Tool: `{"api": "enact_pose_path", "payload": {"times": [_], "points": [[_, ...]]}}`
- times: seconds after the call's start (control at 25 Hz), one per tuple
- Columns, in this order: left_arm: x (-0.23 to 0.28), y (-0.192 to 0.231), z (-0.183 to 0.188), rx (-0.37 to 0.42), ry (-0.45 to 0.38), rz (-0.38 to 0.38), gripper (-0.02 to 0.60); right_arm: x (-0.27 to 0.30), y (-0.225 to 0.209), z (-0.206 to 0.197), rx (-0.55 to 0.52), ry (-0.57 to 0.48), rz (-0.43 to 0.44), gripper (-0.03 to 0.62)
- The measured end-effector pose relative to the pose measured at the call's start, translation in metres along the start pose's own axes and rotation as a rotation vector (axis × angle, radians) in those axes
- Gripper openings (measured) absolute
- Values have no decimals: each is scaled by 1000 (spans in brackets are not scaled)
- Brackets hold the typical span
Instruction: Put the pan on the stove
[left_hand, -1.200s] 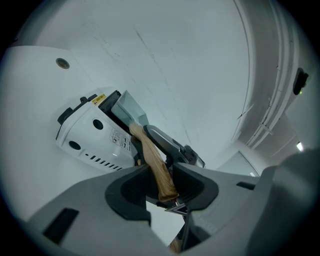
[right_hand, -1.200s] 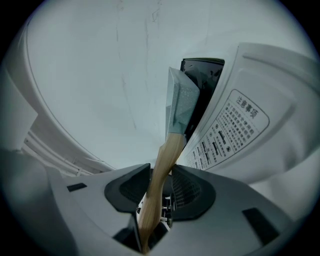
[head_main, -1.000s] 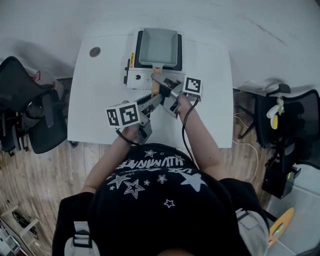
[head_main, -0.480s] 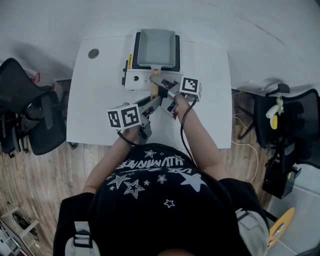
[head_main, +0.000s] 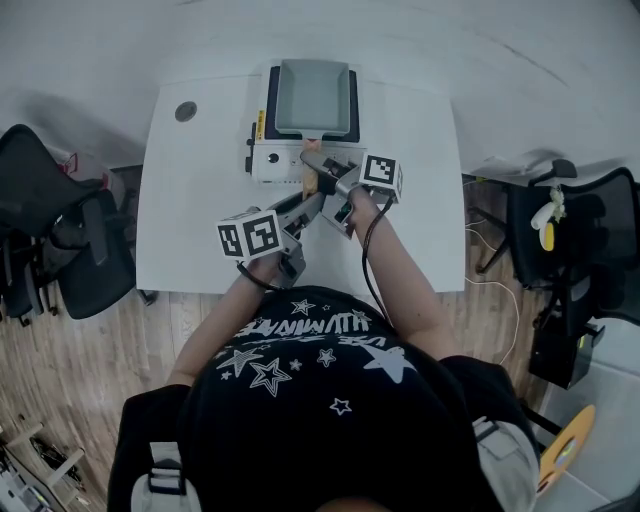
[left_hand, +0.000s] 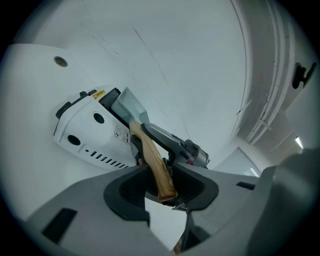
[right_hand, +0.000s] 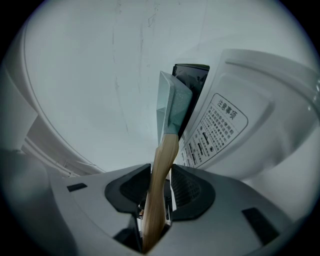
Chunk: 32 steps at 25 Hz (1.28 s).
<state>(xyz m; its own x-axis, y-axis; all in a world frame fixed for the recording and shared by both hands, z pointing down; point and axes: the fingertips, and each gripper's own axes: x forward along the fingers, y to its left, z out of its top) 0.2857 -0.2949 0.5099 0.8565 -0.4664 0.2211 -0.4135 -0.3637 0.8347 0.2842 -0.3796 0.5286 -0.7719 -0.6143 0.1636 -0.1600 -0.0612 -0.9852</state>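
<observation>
The left claw (left_hand: 159, 186) was closed on the end of the wooden handle (left_hand: 149, 150); the right claw (right_hand: 158, 192) clamped it nearer the pan (head_main: 315, 96). The white bench (head_main: 200, 215) stood on a wooden floor (head_main: 90, 370) between black chairs (head_main: 60, 235). The grey, rectangular pan sat over the white stove (head_main: 272, 160) at the bench's far edge.

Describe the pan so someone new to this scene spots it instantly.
On the white table, find the white portable stove at the far edge. The pan is over it: grey, rectangular, the only thing with a wooden handle.
</observation>
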Motion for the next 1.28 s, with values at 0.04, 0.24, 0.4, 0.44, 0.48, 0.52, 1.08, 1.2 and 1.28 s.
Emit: {"api": "enact_pose_path", "payload": {"times": [0.04, 0.24, 0.4, 0.44, 0.48, 0.52, 1.08, 1.2, 1.28], "points": [[0, 0, 0, 4, 0, -5, 138, 0, 0, 0, -5, -1, -1, 126], [1, -5, 0, 18, 6, -33, 138, -5, 0, 3, -21, -16, -12, 133], [2, -7, -2, 44, 26, -39, 147, -8, 1, 4, -26, -28, -5, 140], [2, -8, -3, 47, 31, -44, 147, -9, 1, 4, -25, -29, -7, 144], [1, -9, -4, 49, 34, -50, 153, -10, 1, 3, -27, -30, -10, 149], [1, -9, -4, 54, 36, -56, 161, -11, 1, 3, -32, -32, -13, 152], [-15, -4, -6, -15, 91, -96, 290, -14, 5, -3, -44, -95, -23, 216], [-21, -4, -10, -19, 130, -119, 295, -17, 1, -7, -52, -130, -46, 216], [-25, -3, -12, -10, 152, -131, 295, -21, -2, -9, -50, -151, -55, 219]]}}
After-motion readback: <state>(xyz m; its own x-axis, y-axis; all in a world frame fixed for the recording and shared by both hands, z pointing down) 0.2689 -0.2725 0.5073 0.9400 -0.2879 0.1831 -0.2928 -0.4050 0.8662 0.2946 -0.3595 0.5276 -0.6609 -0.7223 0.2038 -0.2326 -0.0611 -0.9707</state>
